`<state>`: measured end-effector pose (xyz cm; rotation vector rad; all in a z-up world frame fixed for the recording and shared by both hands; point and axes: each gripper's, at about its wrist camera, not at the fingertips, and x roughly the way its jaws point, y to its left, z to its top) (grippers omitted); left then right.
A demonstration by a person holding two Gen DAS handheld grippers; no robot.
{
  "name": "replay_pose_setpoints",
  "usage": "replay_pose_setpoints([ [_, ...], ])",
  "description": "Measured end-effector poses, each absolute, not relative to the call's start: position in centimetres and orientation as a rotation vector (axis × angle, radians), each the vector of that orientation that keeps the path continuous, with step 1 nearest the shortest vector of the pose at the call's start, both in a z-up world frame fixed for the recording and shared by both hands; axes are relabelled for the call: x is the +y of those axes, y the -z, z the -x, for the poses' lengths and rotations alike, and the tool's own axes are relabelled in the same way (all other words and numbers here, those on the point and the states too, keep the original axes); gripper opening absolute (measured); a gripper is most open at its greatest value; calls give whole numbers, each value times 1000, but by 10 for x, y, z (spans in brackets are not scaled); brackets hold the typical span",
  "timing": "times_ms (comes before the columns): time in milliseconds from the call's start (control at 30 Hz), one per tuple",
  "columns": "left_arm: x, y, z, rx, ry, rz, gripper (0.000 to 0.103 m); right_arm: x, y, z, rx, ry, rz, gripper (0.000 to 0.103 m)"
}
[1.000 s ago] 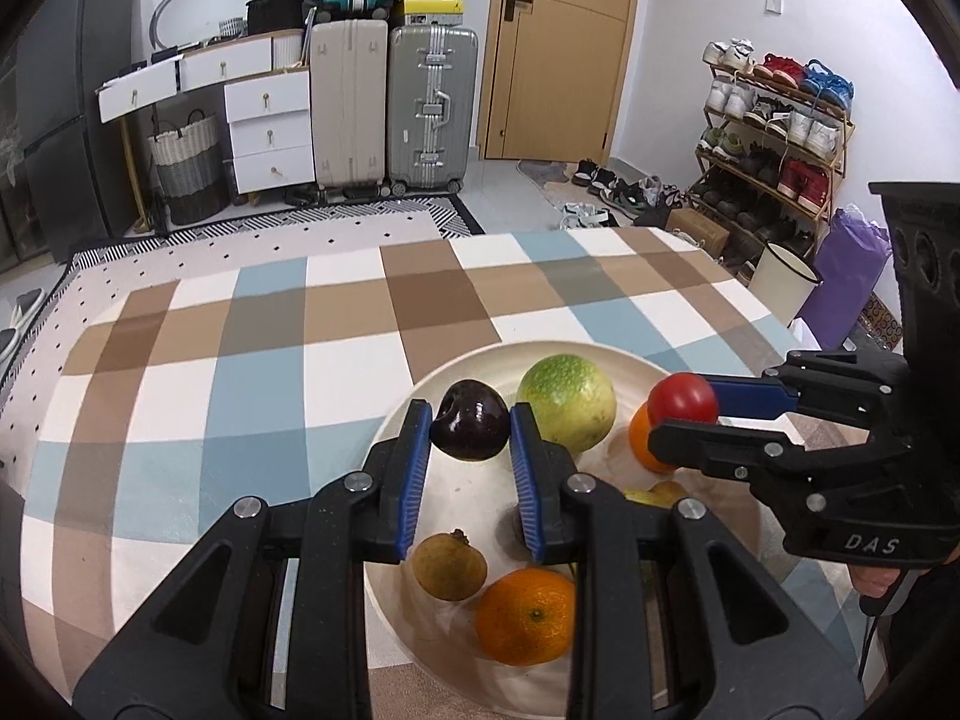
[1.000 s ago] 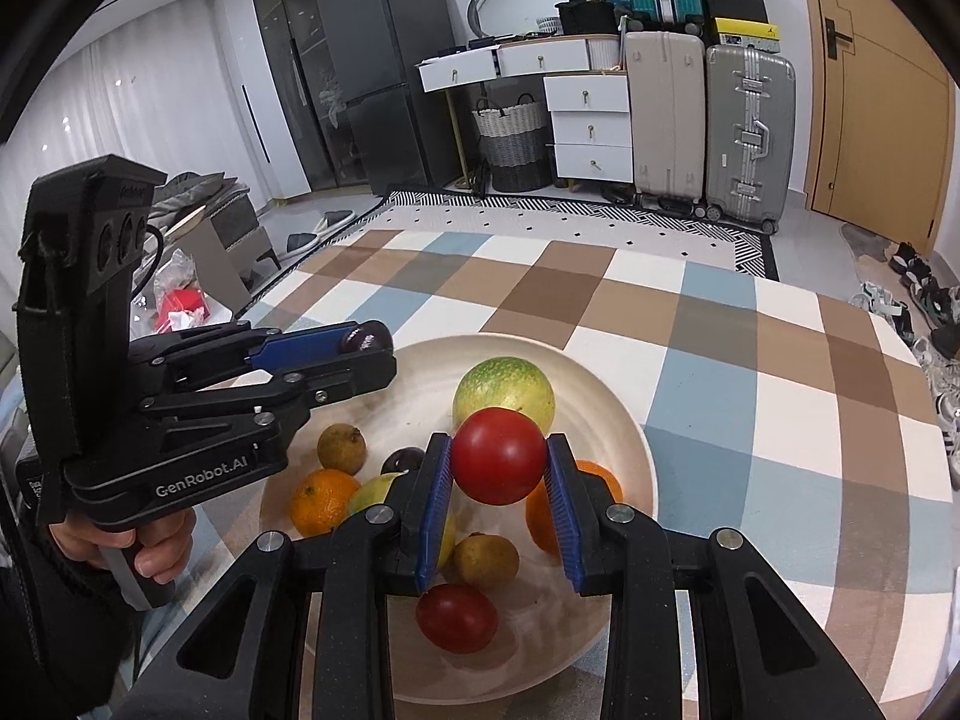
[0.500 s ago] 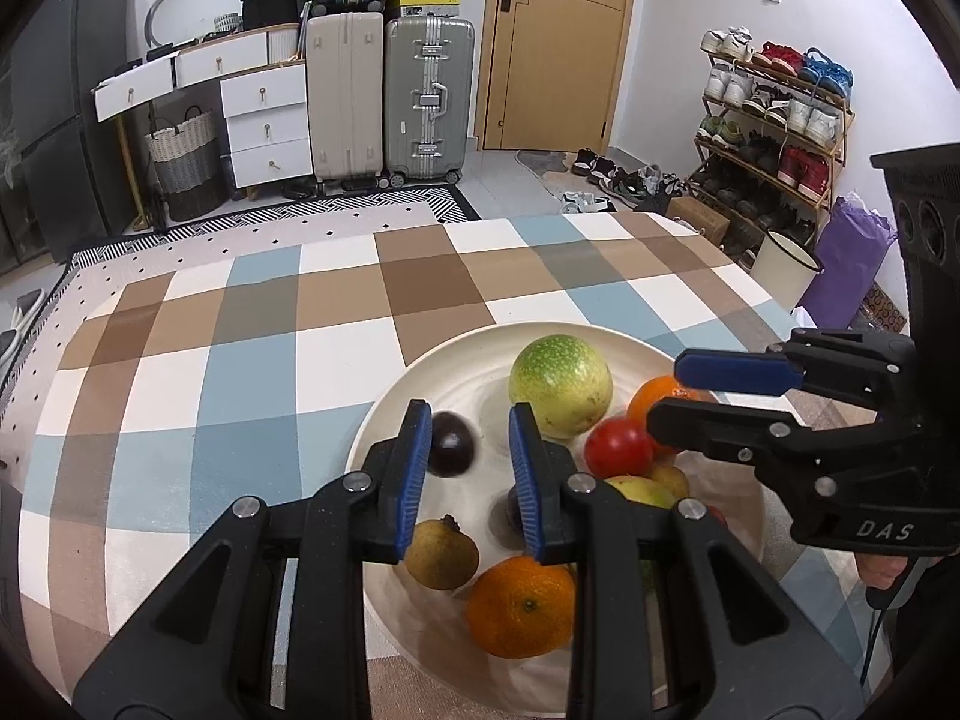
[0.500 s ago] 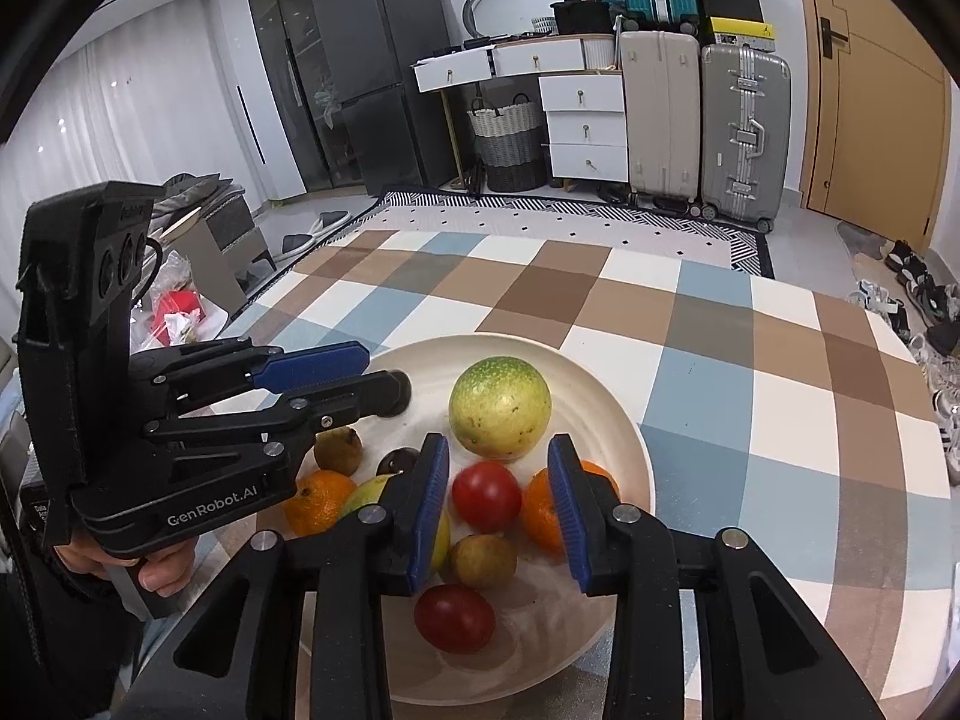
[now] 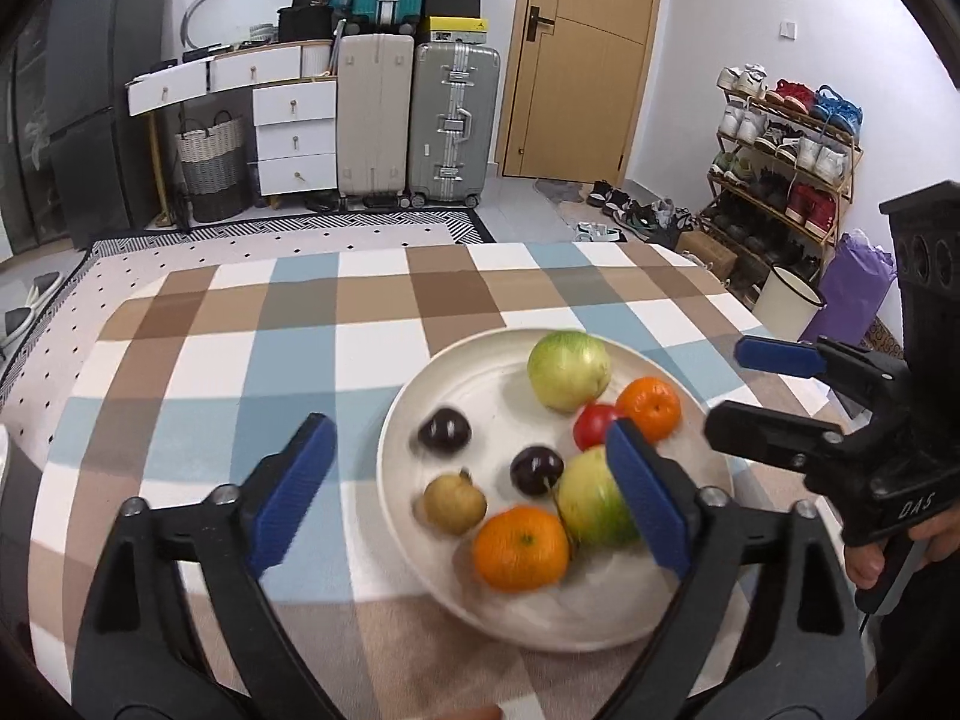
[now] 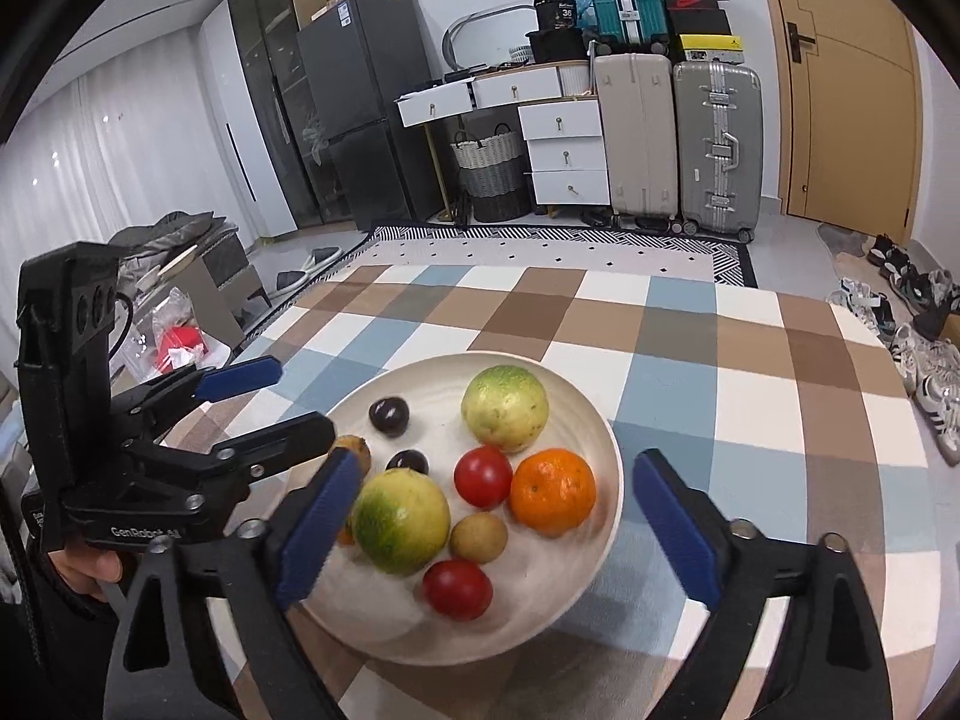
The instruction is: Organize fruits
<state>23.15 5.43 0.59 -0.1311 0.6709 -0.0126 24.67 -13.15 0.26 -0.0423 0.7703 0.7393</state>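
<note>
Both grippers read empty, and I log each pair of jaws as spread wide. All the fruit I can count sits in the cream plate on the checked tablecloth; I see none loose on the cloth.

From the right wrist view, the right gripper hangs over the near half of the plate. Straight ahead between its blue pads lie the red tomato, the small brown fruit and a second tomato. The streaked green fruit lies just beside the left pad, the orange toward the right pad.

From the left wrist view, the left gripper opens over the plate's left half. Within its span: two dark plums, a brownish fruit and a near orange. I note motion blur here.

The round green fruit sits at the far side, ahead of both openings.

Judgement: nothing on the plate has a long axis, so approach angle matters little. Placement looks done. If any piece needs shifting, I'd take plums with the left, tomatoes with the right.
</note>
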Motion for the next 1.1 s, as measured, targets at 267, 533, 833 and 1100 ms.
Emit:
replay_pose_setpoints([
  [267,50,-18,-184,609,-24,146,102,-150,-3,-215,710,-753,45,102],
  [533,40,-14,-148,576,-38,144,102,-166,1,-183,661,-764,37,102],
  [833,26,-3,-124,560,-20,137,102,-171,4,-161,623,-769,39,102],
  [1100,27,5,-127,568,-26,140,102,-164,8,-156,585,-771,67,102],
])
